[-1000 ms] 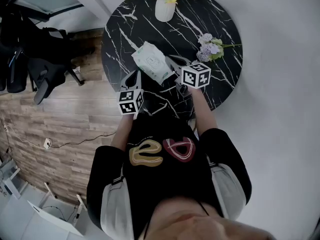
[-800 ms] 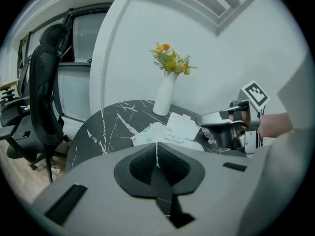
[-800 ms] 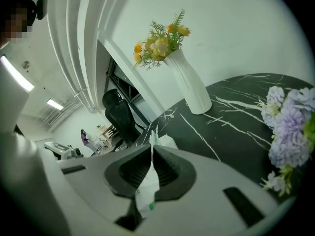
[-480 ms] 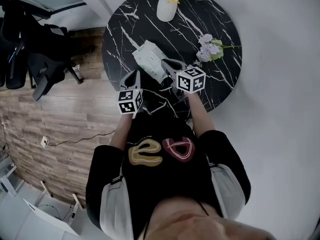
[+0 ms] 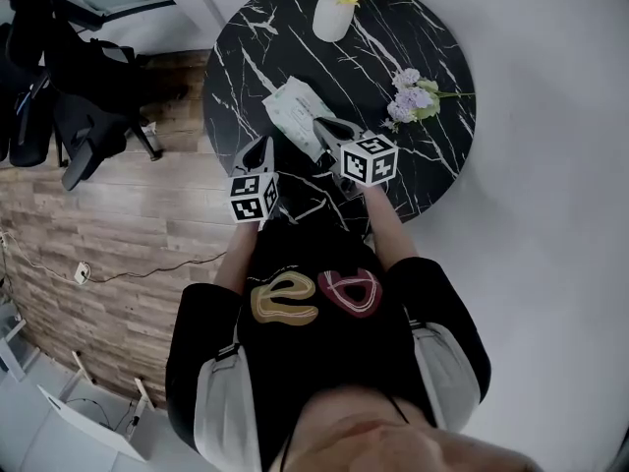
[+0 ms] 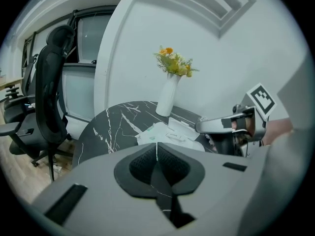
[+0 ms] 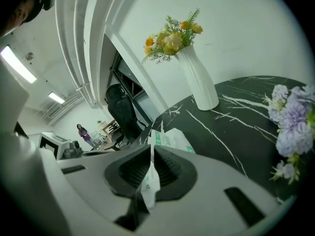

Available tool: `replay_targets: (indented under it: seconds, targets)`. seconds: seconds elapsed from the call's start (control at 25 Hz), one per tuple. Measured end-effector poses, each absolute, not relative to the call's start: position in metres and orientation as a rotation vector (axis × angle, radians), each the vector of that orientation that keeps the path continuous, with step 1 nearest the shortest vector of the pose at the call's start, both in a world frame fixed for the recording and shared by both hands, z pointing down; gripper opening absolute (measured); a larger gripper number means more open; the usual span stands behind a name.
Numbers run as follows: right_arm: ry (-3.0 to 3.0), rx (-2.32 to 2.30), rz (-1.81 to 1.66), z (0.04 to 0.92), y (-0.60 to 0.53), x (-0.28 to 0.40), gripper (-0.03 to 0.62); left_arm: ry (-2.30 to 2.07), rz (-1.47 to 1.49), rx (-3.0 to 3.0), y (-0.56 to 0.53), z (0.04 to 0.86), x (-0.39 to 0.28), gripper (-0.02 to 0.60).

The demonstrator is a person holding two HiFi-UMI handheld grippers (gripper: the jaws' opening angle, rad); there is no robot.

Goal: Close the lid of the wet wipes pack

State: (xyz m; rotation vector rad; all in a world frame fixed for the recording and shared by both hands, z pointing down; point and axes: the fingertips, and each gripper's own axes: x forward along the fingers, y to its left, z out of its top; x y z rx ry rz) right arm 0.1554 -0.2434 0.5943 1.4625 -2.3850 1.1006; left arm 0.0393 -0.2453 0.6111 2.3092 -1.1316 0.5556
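On the near-left part of the round black marble table (image 5: 393, 47), the wet wipes pack (image 5: 293, 114) lies flat, white with green print, its long side running slantwise toward the person. The right gripper (image 5: 326, 134) reaches in at the pack's near end, and its own view settles the matter: the jaws are pressed together on a thin edge of the pack's film, which stands up between the ribbed pads (image 7: 165, 168) while the rest of the pack lies just beyond the tips. The left gripper (image 5: 258, 153) sits at the table's near rim, just beside the pack and apart from it – its jaws are closed against each other with nothing between them, and the pack shows past them in the left gripper view. A pale rectangular flap (image 6: 180, 126) shows on top of the pack there; whether it is raised or flat I cannot tell. At the table's far edge stands a white vase (image 5: 332, 18) with yellow and orange flowers (image 7: 170, 37), and a sprig of purple flowers (image 5: 411, 94) lies on the right side of the top, well apart from the pack. A black office chair (image 5: 84, 126) stands on the wooden floor to the left.
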Motion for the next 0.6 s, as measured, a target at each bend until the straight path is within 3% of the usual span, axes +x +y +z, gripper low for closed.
replay_targets:
  seconds: [0.6]
  targets:
    - [-2.309,1.431,1.103,0.616,-0.243,0.138,0.011,-1.150,0.557,2.289,-0.246,0.613,0.027,0.021]
